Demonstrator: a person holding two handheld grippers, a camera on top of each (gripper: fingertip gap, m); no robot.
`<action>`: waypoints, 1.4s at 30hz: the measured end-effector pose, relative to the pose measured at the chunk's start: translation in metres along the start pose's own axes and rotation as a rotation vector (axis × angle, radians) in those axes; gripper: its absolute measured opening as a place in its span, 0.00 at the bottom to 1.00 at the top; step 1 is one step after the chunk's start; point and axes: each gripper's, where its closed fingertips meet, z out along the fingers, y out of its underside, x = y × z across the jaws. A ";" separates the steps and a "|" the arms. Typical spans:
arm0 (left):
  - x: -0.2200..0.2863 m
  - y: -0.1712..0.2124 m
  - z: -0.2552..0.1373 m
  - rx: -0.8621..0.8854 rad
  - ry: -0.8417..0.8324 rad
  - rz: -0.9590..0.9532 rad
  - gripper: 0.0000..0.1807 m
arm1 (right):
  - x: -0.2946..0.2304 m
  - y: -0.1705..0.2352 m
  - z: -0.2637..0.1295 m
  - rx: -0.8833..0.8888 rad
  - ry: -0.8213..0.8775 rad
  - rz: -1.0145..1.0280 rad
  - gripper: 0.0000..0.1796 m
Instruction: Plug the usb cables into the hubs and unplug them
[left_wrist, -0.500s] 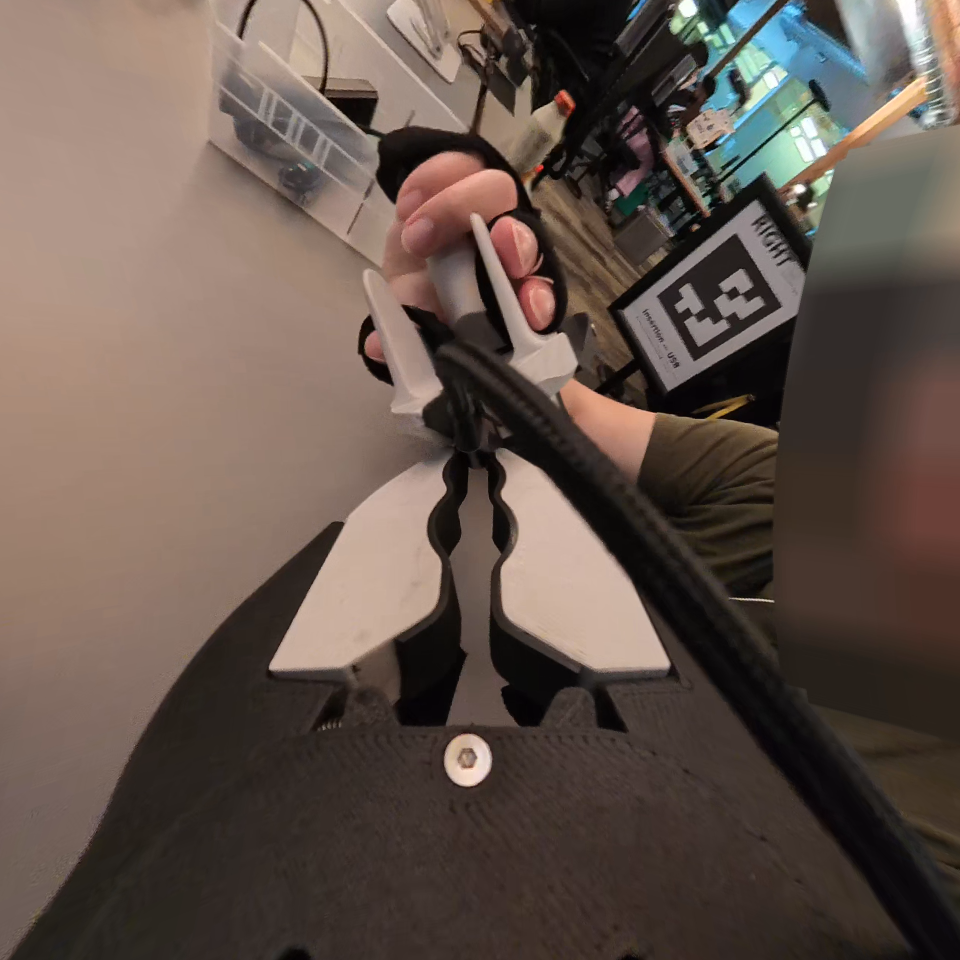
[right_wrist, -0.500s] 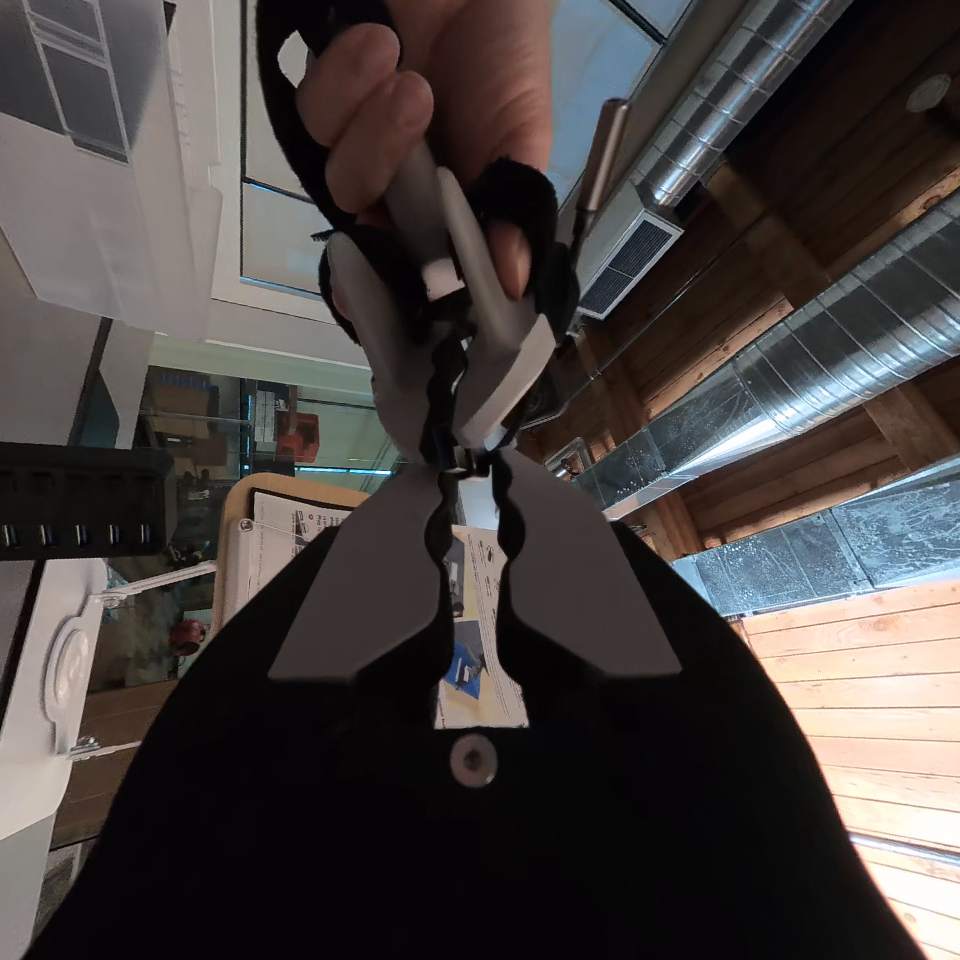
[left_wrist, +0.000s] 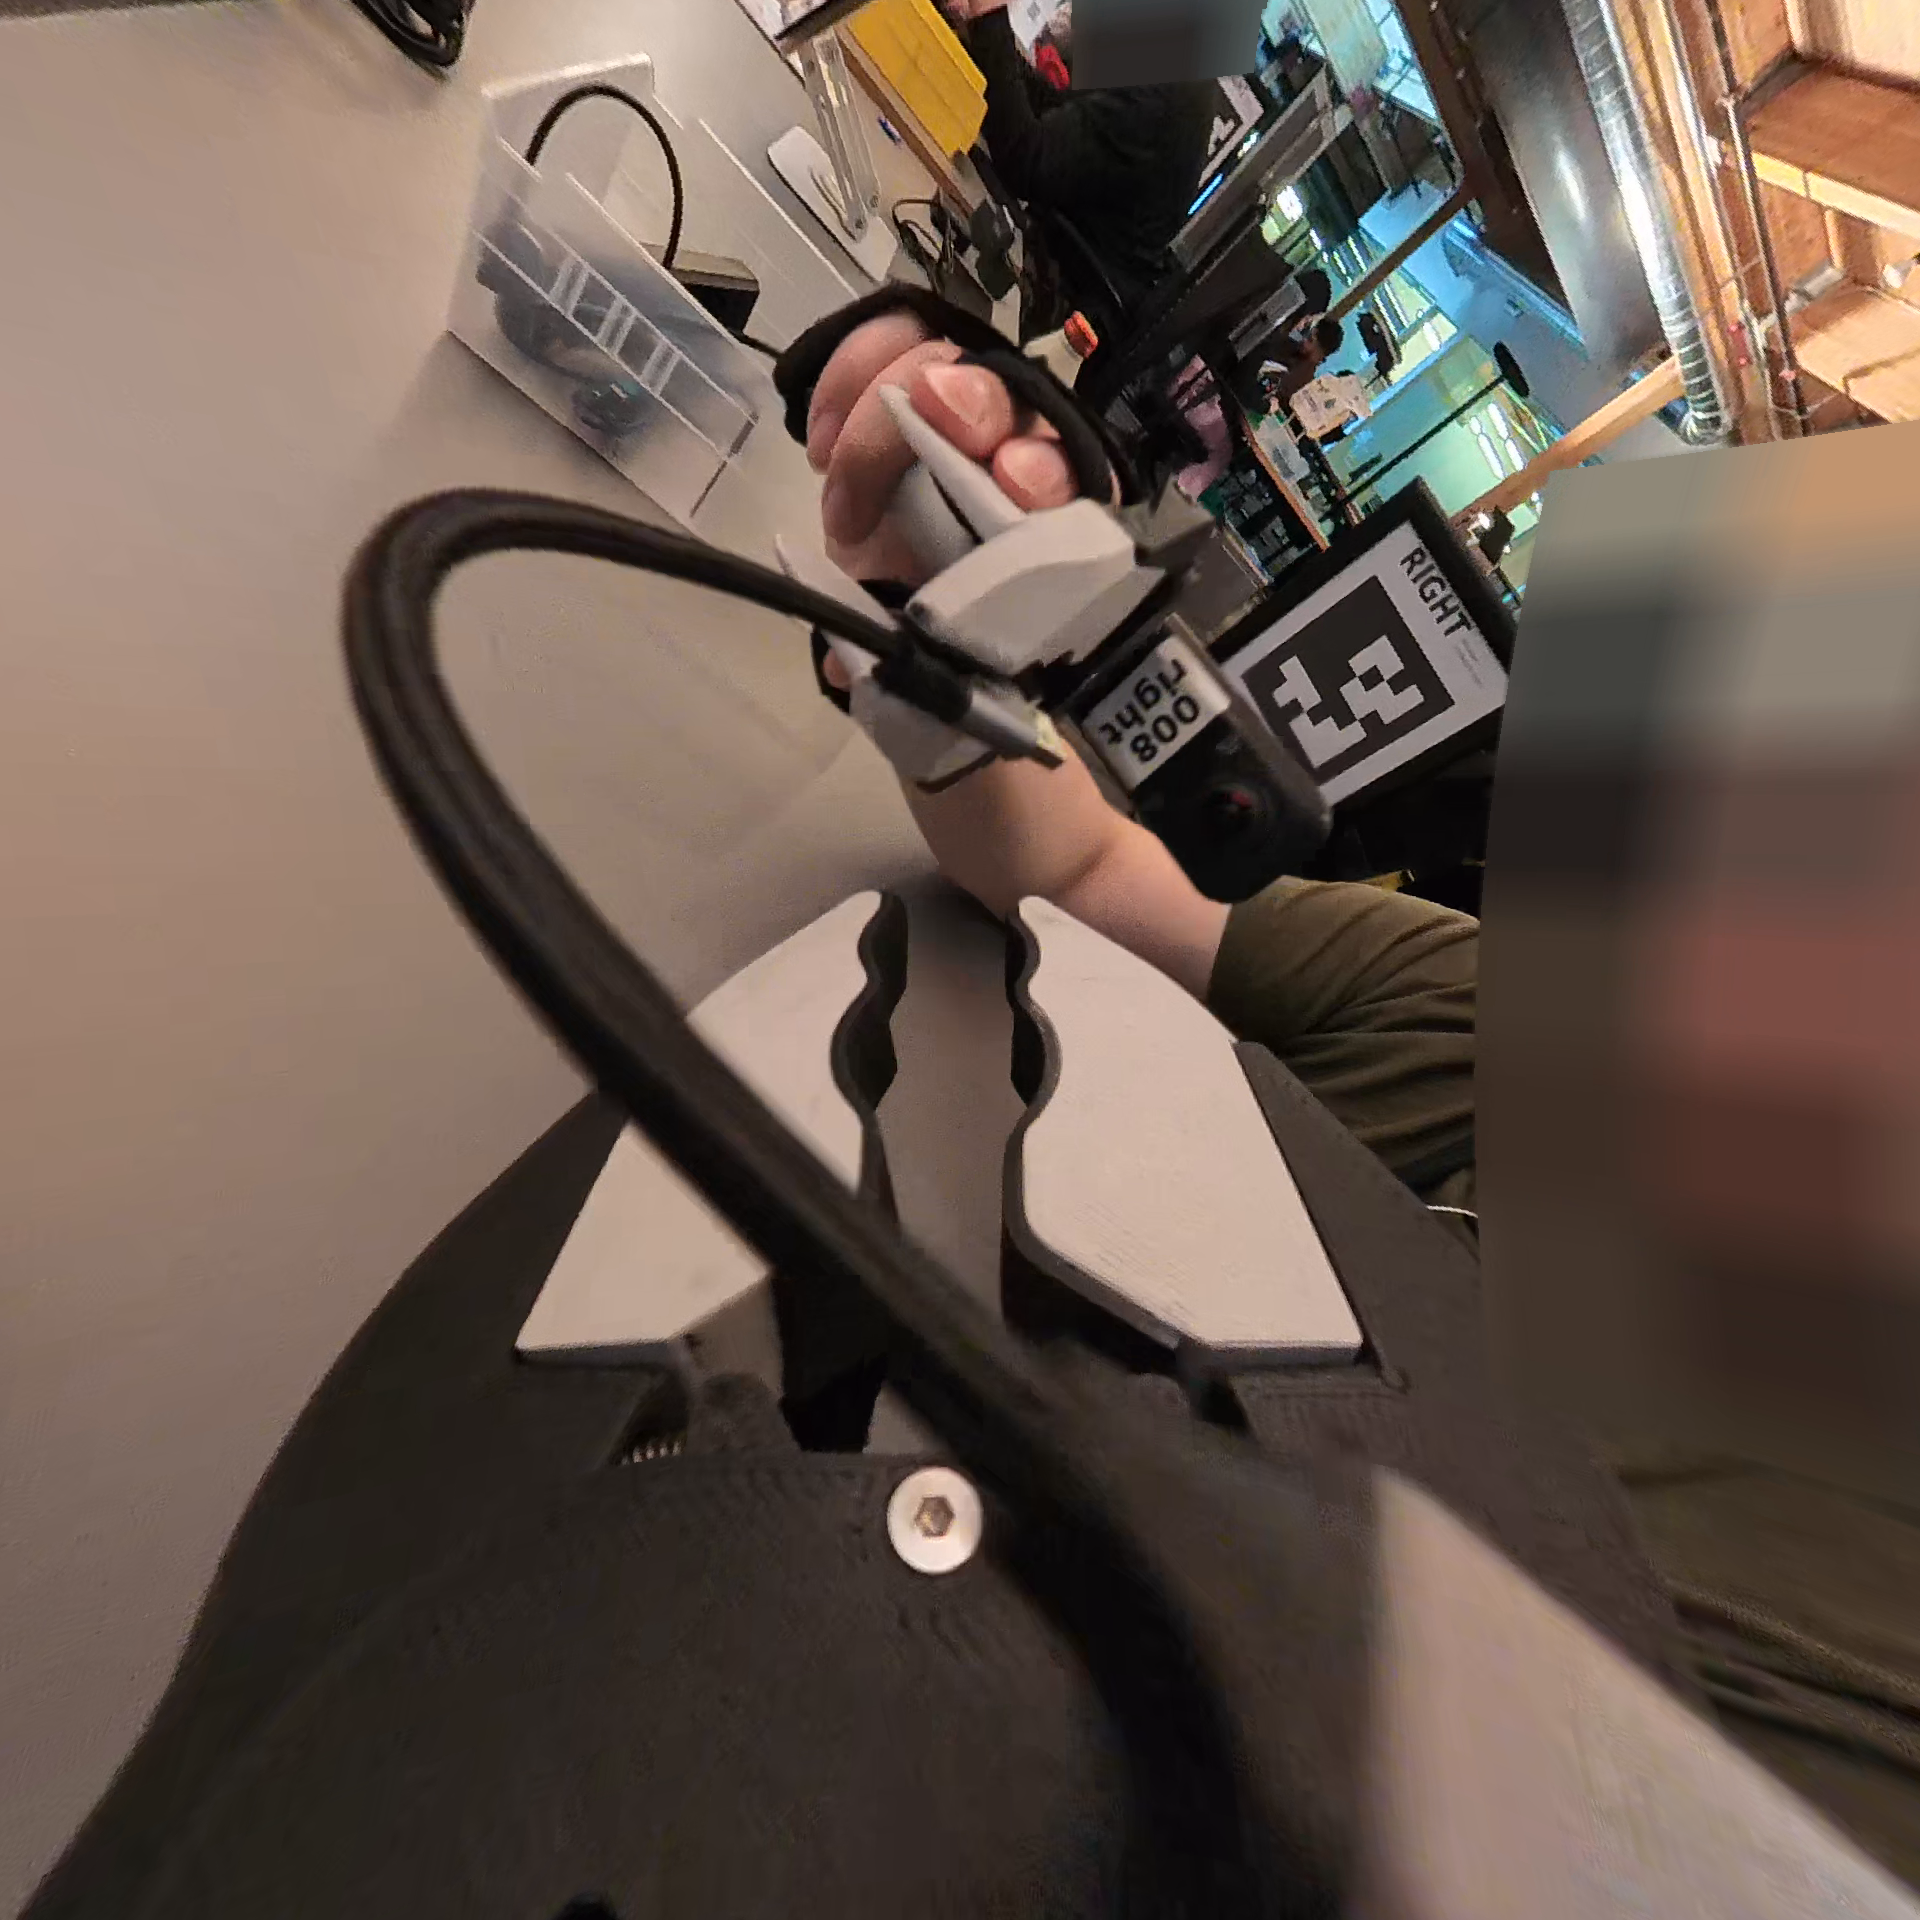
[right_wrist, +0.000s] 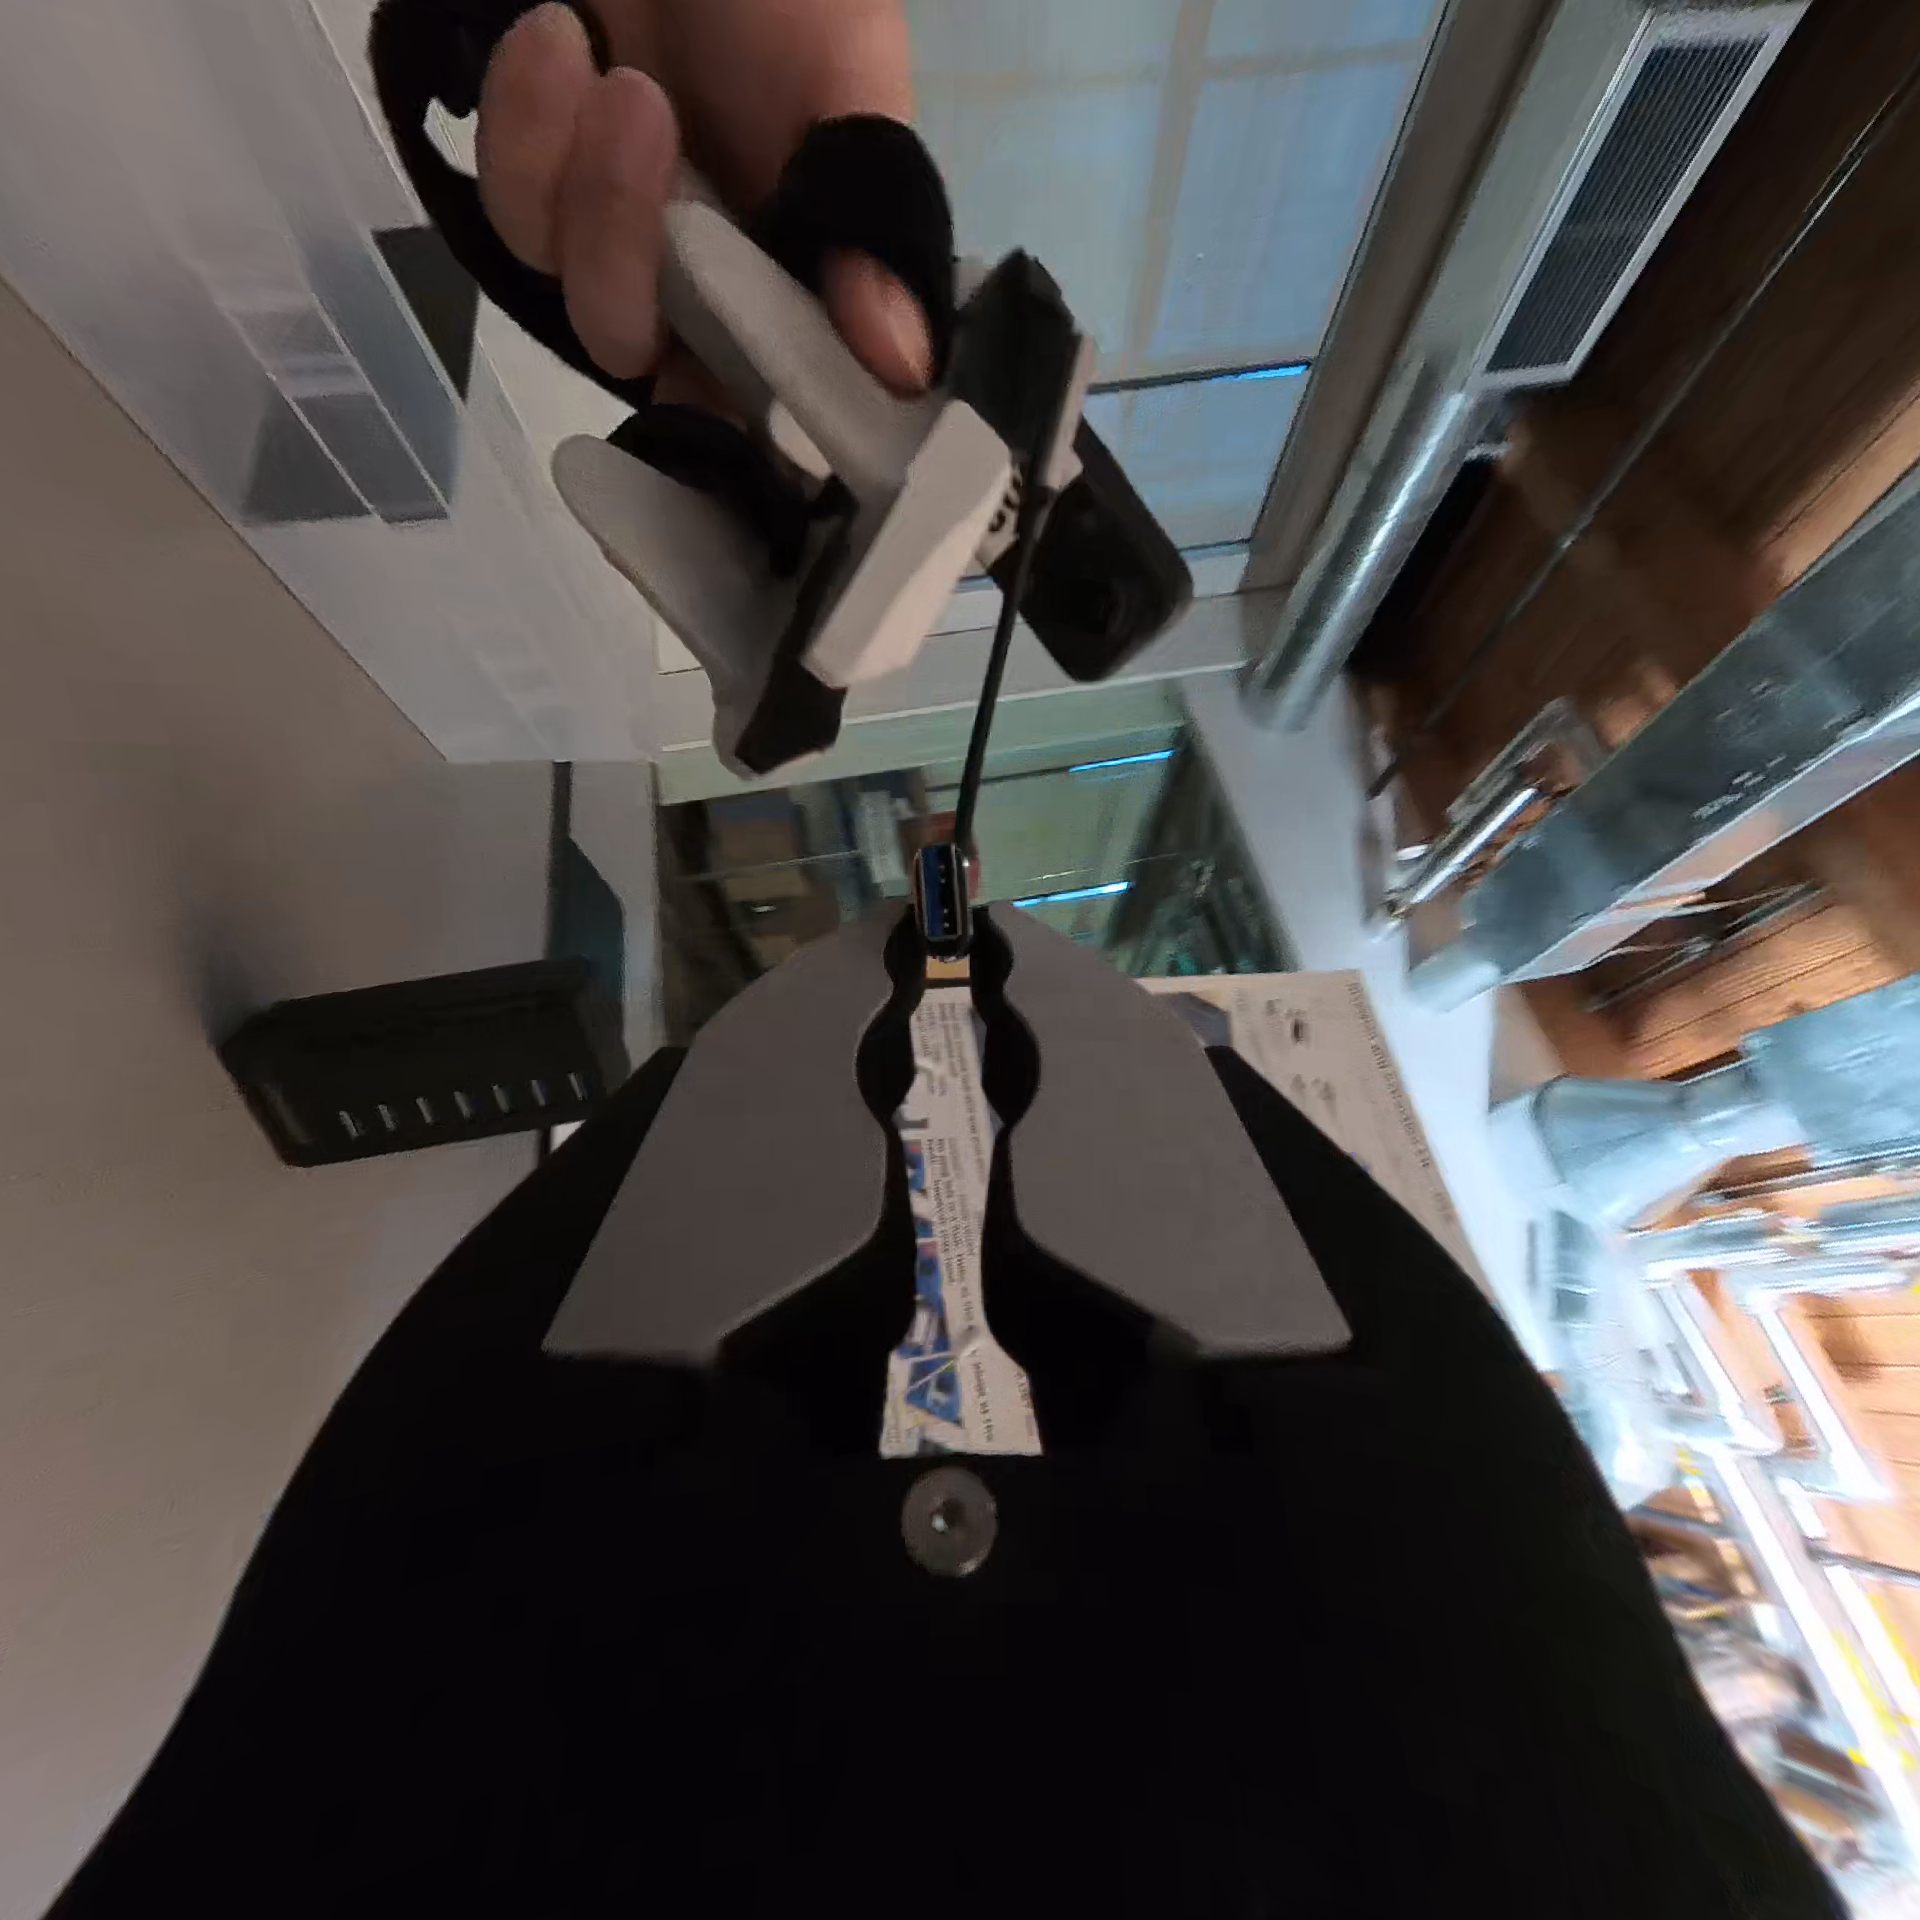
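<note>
usb cable held up over the worktop (left_wrist: 208, 727)

black hub (right_wrist: 416, 1060) sits on the worktop. left gripper (left_wrist: 954, 925) released, empty. right gripper (right_wrist: 943, 940) clenched on the usb plug (right_wrist: 941, 906), its black cable (left_wrist: 499, 831) looping across.

Left claw (left_wrist: 951, 914) parted, empty; right claw (right_wrist: 943, 930) pinched at tips; both hand-held, well apart.

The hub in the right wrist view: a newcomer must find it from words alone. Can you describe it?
Start at the pale table on the view's left side. Left of the right tool, which pinches a USB plug, lies the hub. Unlike the clear plastic box beyond, it is a solid black block with a row of small ports.
</note>
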 end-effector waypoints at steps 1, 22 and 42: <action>0.000 -0.001 -0.003 0.012 -0.003 0.002 0.09 | 0.003 0.002 -0.001 -0.016 -0.016 0.028 0.05; -0.015 -0.009 -0.057 0.096 -0.451 0.110 0.13 | -0.006 0.010 -0.079 0.030 -0.844 1.108 0.04; -0.012 -0.014 0.068 -0.059 -0.394 0.462 0.13 | -0.066 -0.001 -0.059 -0.165 -1.124 1.230 0.05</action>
